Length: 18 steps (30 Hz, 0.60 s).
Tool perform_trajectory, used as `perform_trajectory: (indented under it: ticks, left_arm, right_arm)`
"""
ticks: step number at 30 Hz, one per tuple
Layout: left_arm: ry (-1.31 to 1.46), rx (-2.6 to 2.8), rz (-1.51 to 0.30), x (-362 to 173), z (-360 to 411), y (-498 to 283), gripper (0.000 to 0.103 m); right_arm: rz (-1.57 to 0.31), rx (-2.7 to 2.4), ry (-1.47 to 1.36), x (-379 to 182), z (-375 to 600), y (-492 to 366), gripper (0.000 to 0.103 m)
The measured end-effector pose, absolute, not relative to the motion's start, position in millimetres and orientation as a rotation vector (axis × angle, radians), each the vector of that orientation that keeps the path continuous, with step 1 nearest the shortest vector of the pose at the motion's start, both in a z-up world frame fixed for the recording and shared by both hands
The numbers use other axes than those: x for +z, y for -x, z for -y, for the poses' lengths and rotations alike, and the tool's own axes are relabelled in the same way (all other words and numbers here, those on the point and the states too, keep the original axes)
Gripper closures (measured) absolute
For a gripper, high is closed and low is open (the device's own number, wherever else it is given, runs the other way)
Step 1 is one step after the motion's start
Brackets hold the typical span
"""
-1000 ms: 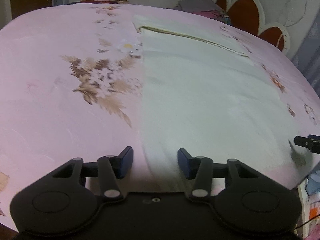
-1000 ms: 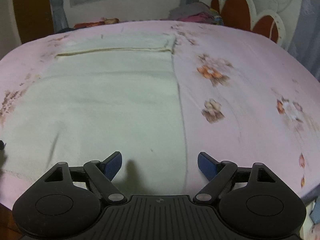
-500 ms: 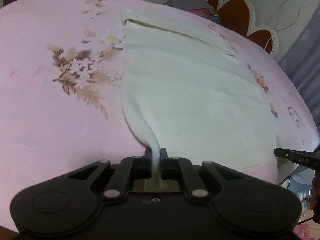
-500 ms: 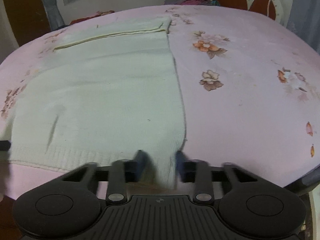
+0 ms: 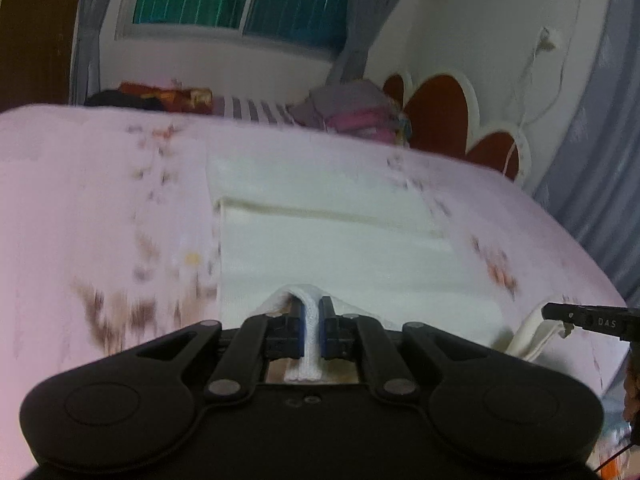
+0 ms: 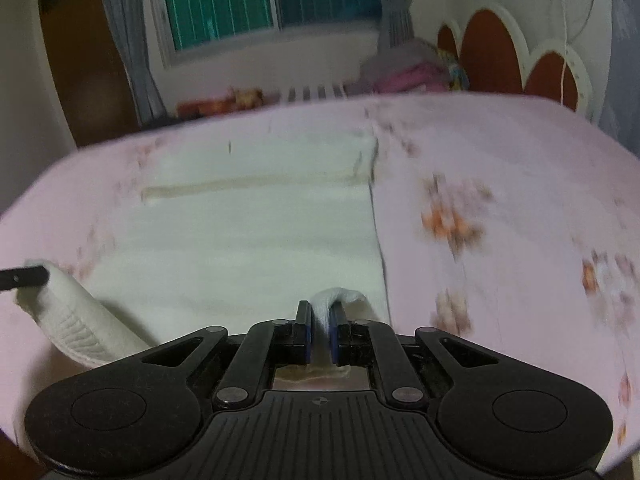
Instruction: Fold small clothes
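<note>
Cream knit on pink bed, both near corners pinched.

Bed point(image 5: 80, 216), pink floral sheet, carries the cream knit point(image 5: 328, 248) laid flat mid-sheet, near hem lifted at both corners. Left tongs point(image 5: 311, 330) fully closed on left hem corner, cloth folded between blue pads. Right tongs point(image 6: 320, 332) have just been closing, now clamped on right corner, fabric bunched between them. Writing: "DAS" legible on the right tongs' finger at the left view's edge.

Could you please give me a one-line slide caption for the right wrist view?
Right hand-held gripper shut on the near hem of a cream knit garment, lifting it off the pink floral bedsheet.
</note>
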<state>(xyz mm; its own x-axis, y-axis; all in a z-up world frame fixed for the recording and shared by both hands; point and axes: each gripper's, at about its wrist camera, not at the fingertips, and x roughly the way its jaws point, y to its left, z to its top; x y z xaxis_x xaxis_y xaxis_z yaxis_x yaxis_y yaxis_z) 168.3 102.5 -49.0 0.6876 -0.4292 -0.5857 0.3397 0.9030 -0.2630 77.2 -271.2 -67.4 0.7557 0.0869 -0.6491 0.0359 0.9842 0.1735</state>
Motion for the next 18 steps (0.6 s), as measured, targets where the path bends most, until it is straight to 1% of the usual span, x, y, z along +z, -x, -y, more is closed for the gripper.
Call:
perform_trajectory:
  ticks: [8,18]
  left_arm:
    - [0.175,-0.388,-0.639,-40.8,-86.6,-255.6,0.097]
    - [0.183,-0.321,-0.641,-54.6,-62.1,-363.2,0.097]
  right_arm:
    - [-0.628,0.027,-0.195,-47.1,287.1,-176.3,0.095]
    - [-0.622,0.005,-0.290,-60.9,320.6,-313.7,0.095]
